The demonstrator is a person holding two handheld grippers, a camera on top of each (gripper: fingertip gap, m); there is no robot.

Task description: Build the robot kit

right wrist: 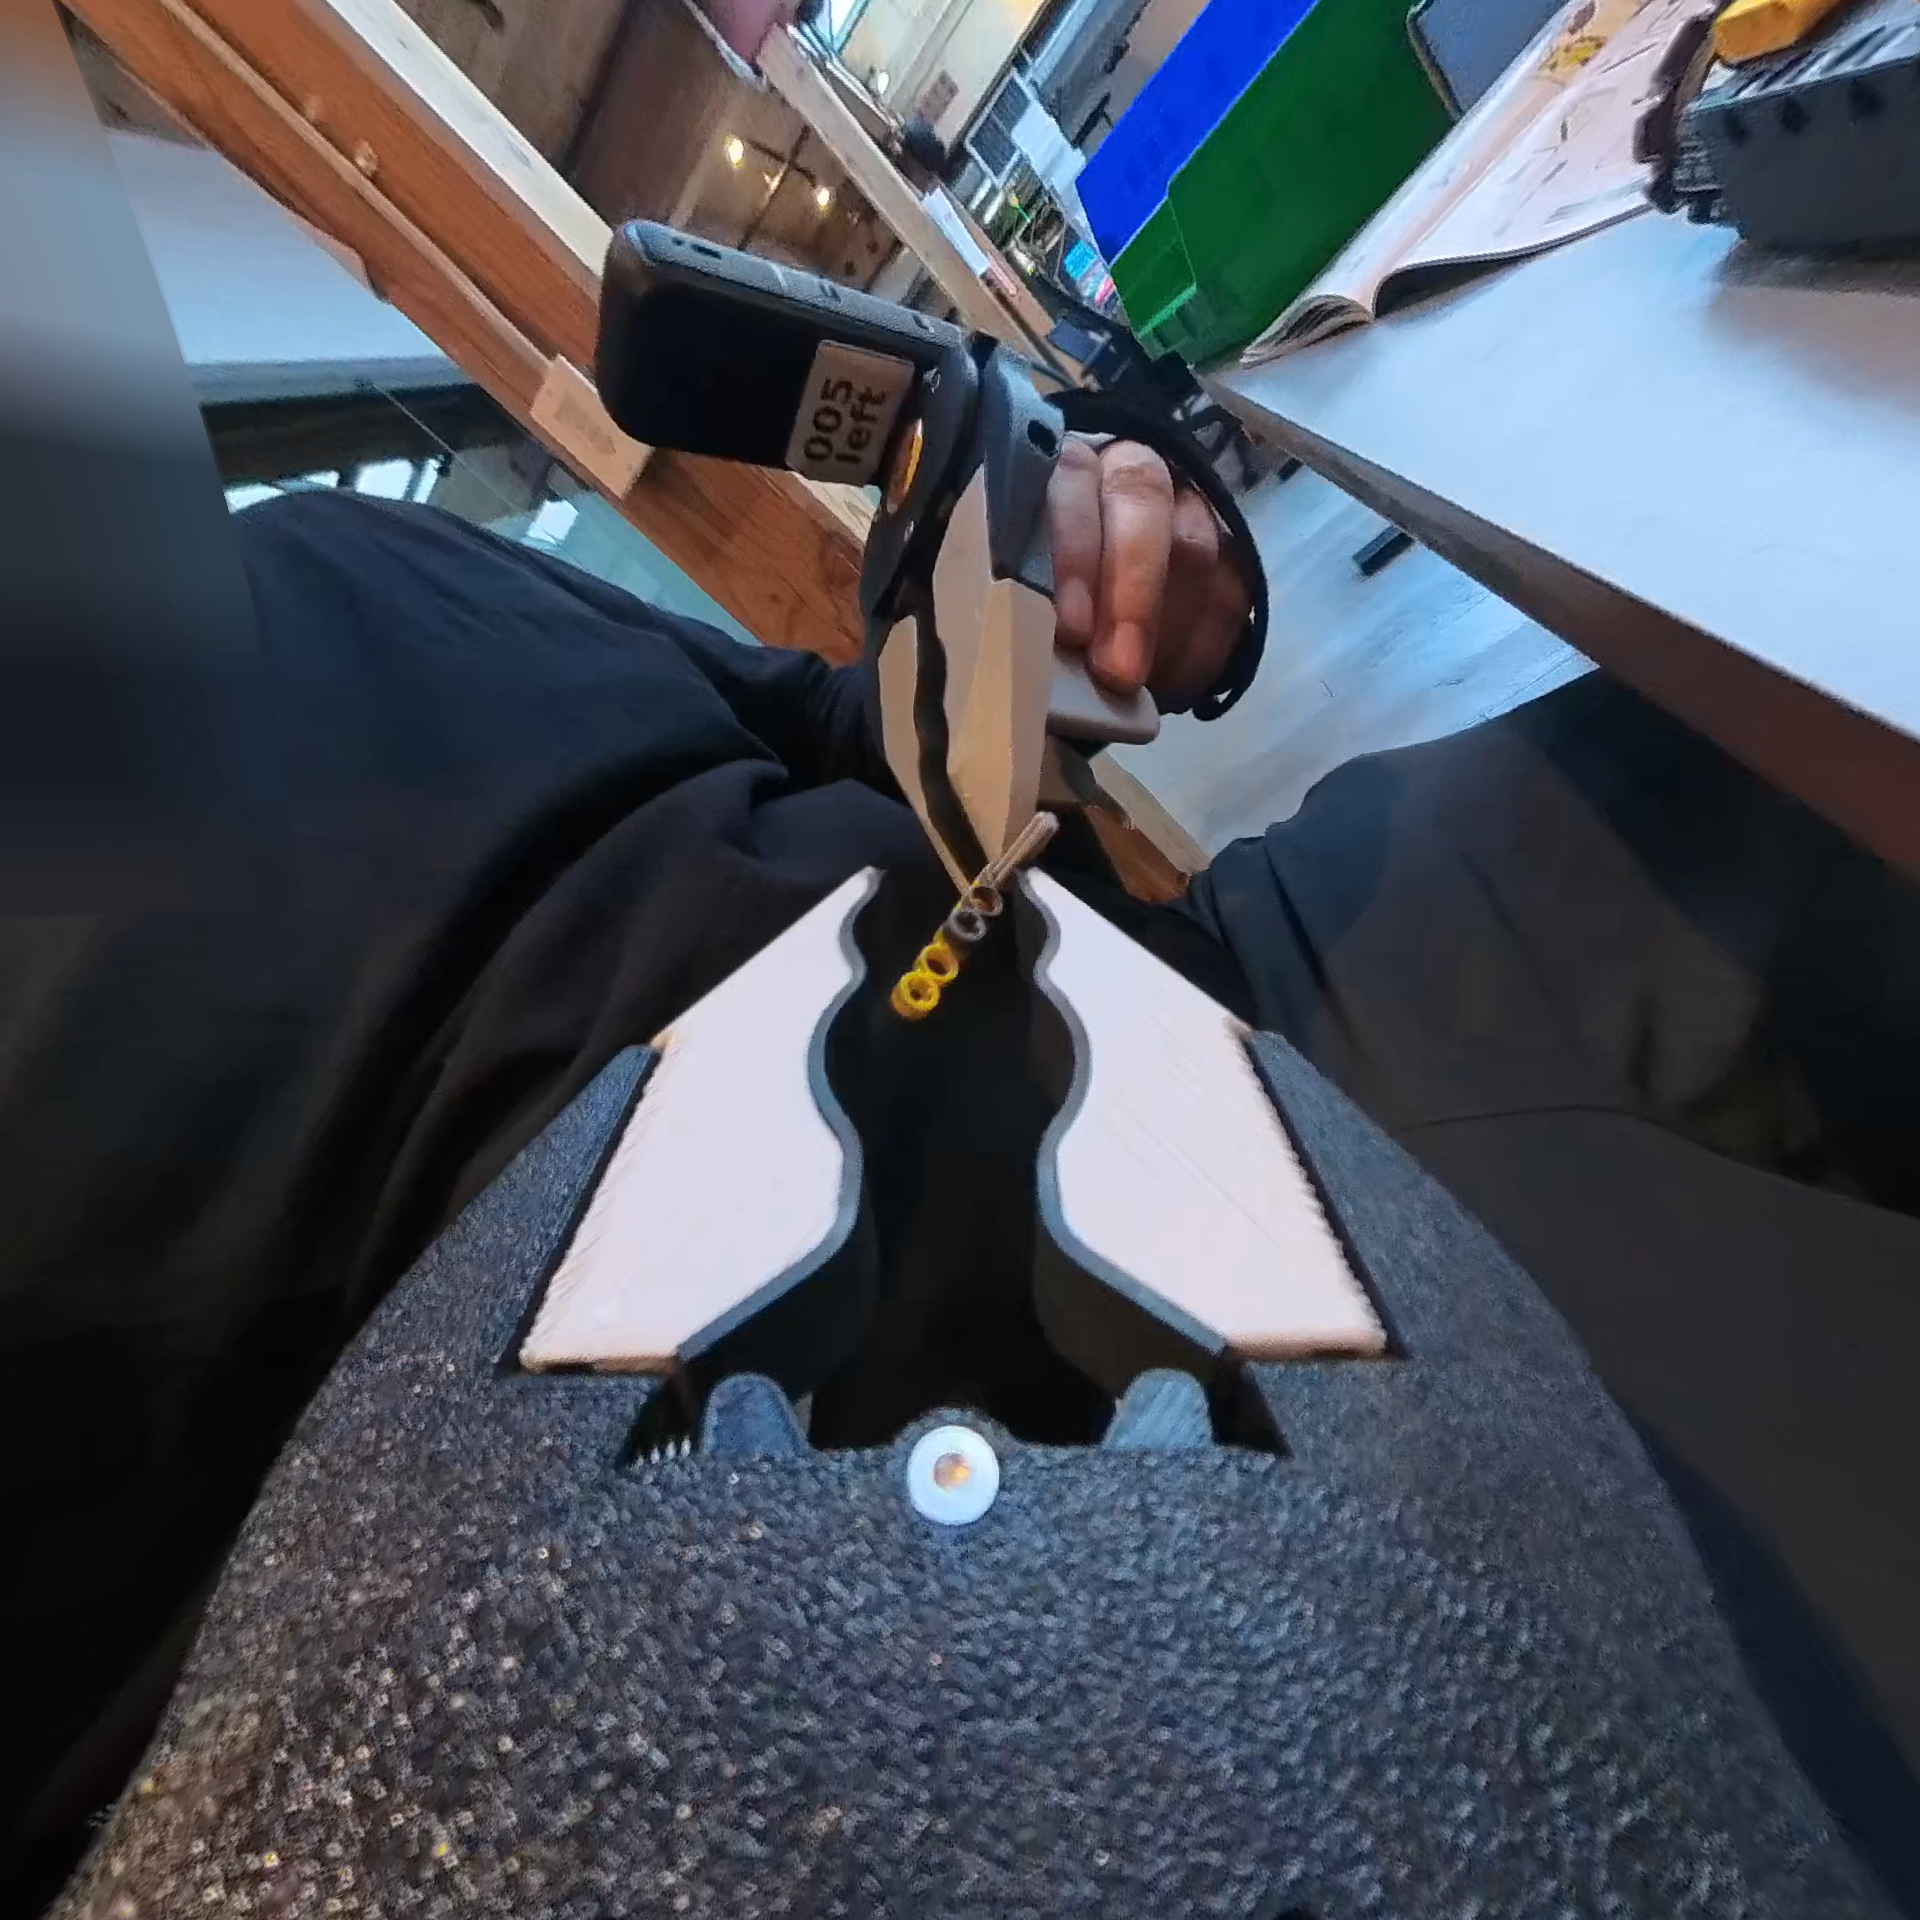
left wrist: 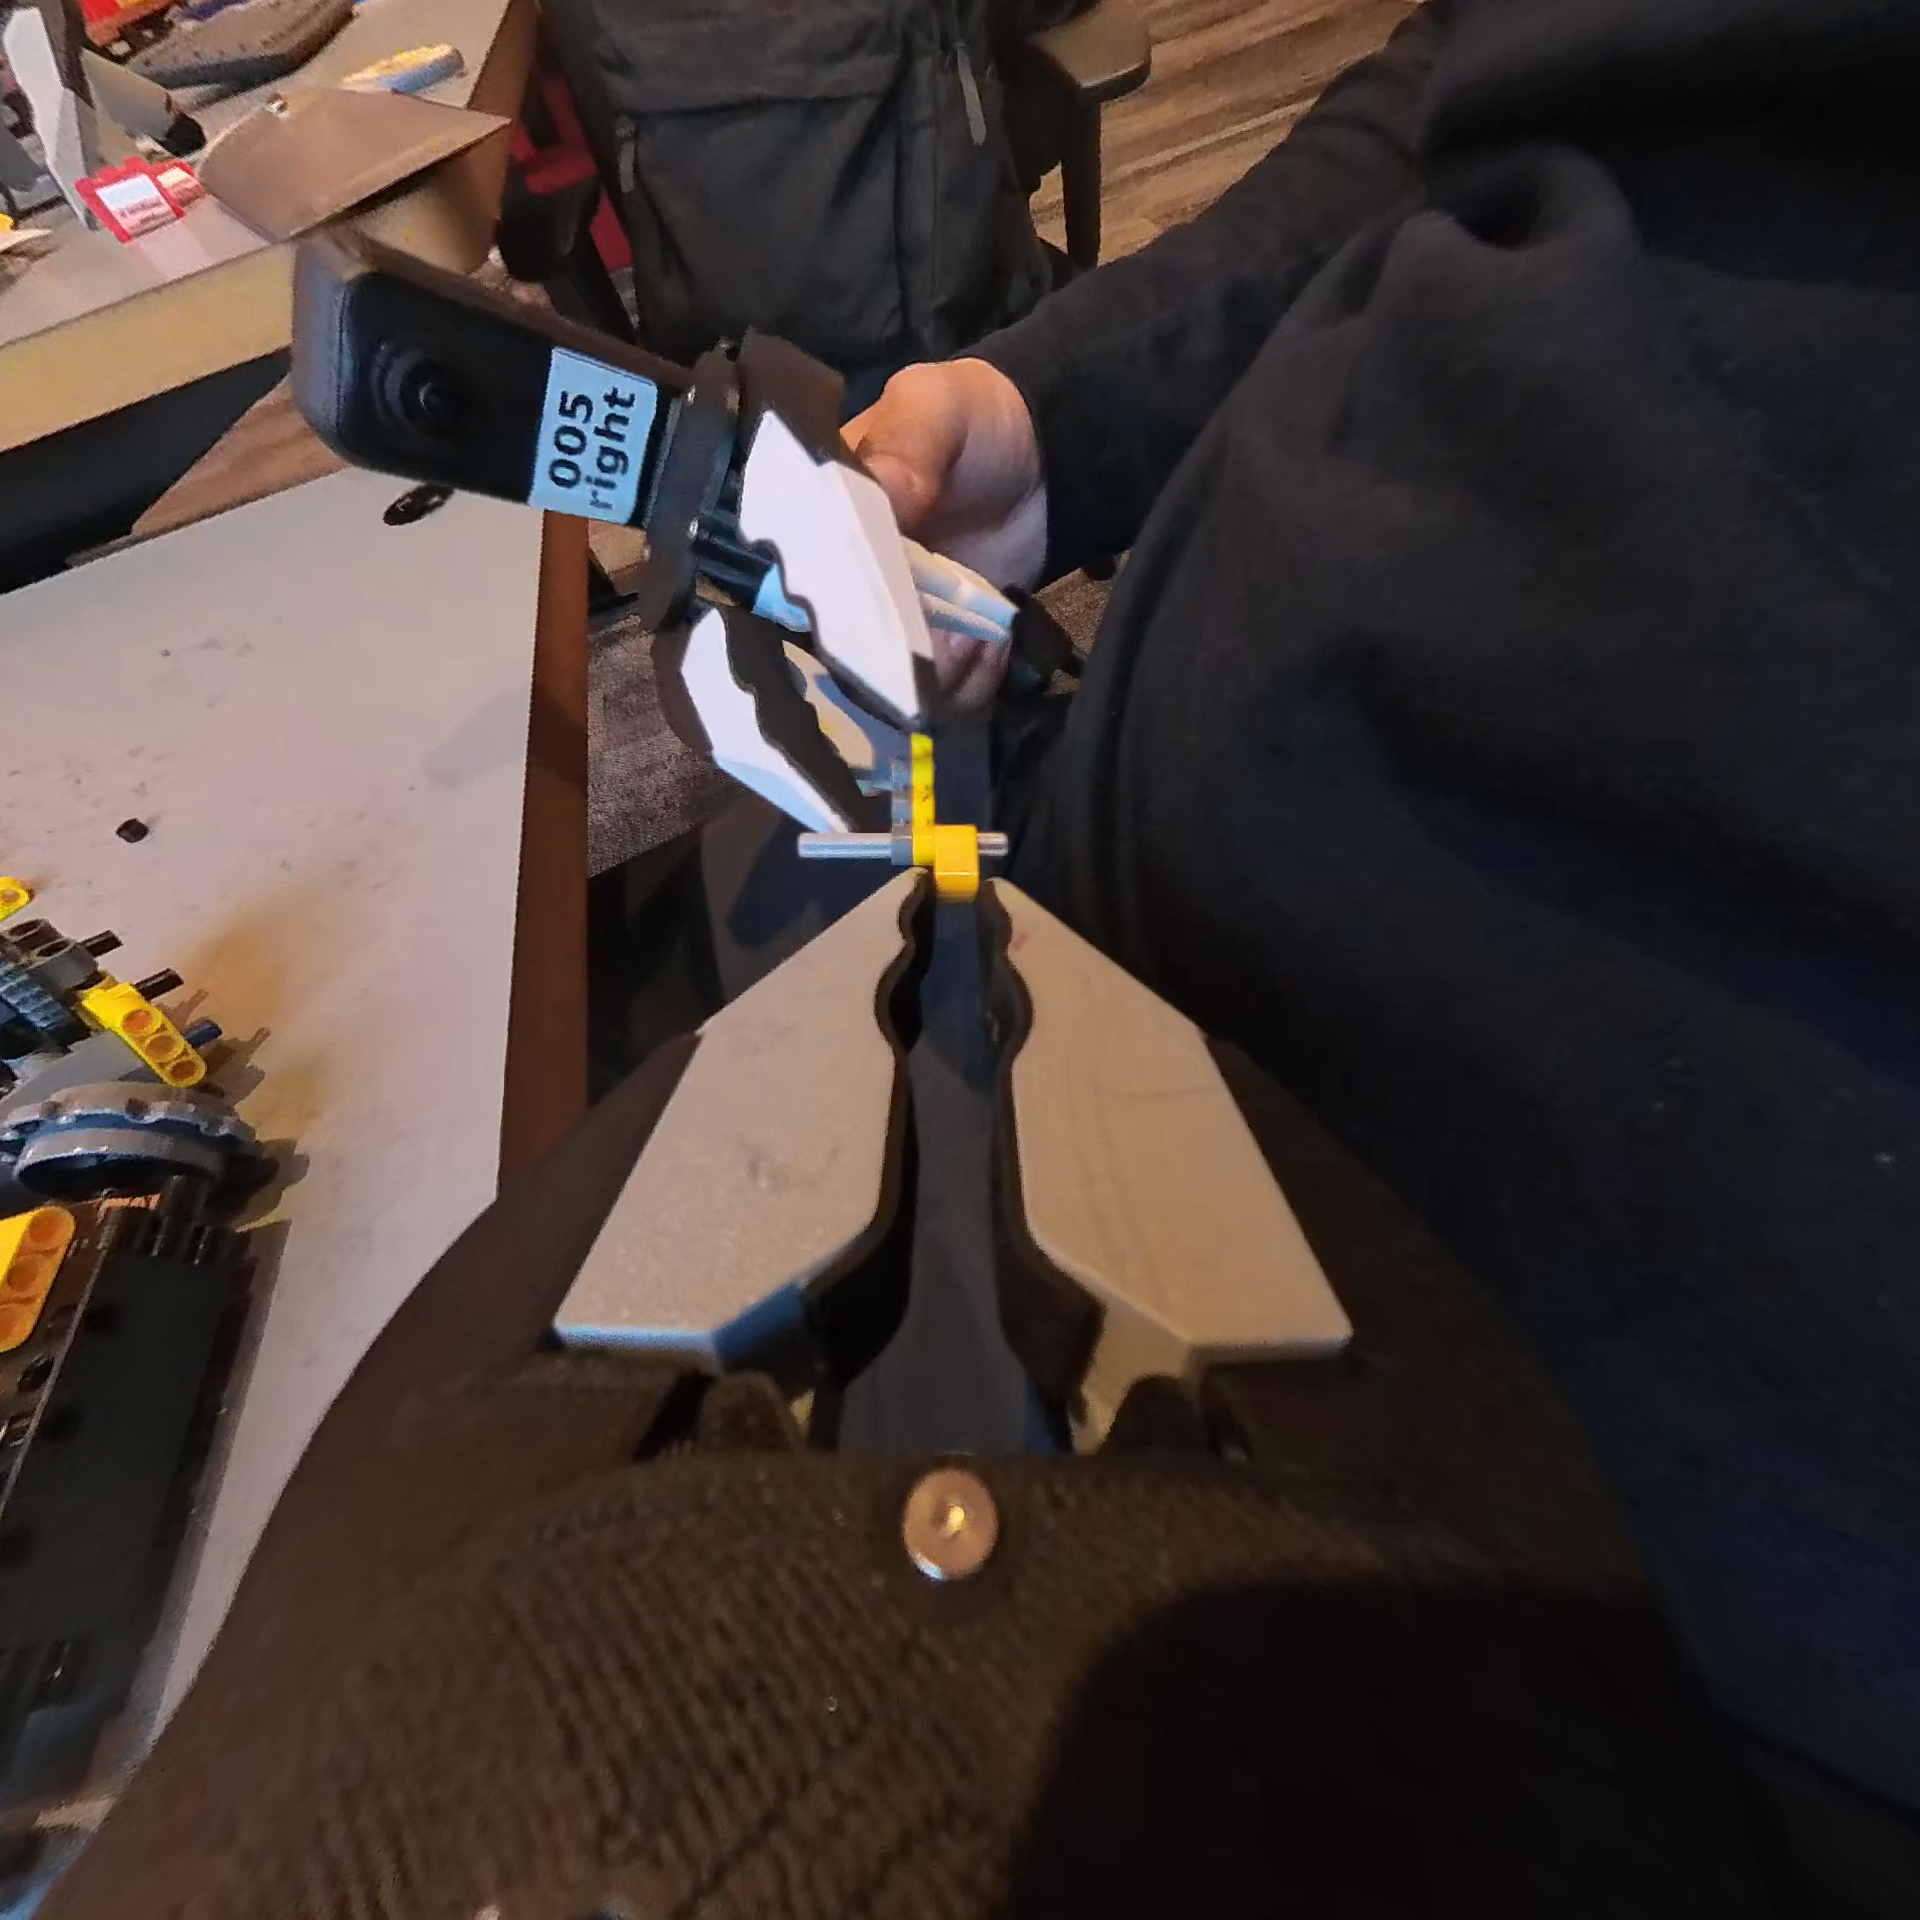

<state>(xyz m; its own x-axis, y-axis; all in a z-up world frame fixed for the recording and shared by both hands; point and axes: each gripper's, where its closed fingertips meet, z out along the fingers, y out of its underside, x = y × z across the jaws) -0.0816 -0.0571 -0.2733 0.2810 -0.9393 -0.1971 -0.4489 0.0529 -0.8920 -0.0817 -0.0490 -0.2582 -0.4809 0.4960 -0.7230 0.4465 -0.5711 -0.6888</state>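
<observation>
The left gripper (left wrist: 954, 883) is pinched tight on the yellow connector (left wrist: 954, 860) of a small yellow-and-grey brick piece (right wrist: 940, 961) over the person's lap, off the tabletop (left wrist: 312, 675) edge, while the right gripper (right wrist: 951, 883) sits spread apart around its other end.

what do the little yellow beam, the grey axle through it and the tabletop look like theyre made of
Yellow beam: likely moulded plastic, glossy, with round pin holes. Grey axle: probably matte plastic, though metal can't be ruled out. Tabletop: pale grey matte laminate by the look, scuffed and stained, with a brown edge band.
</observation>
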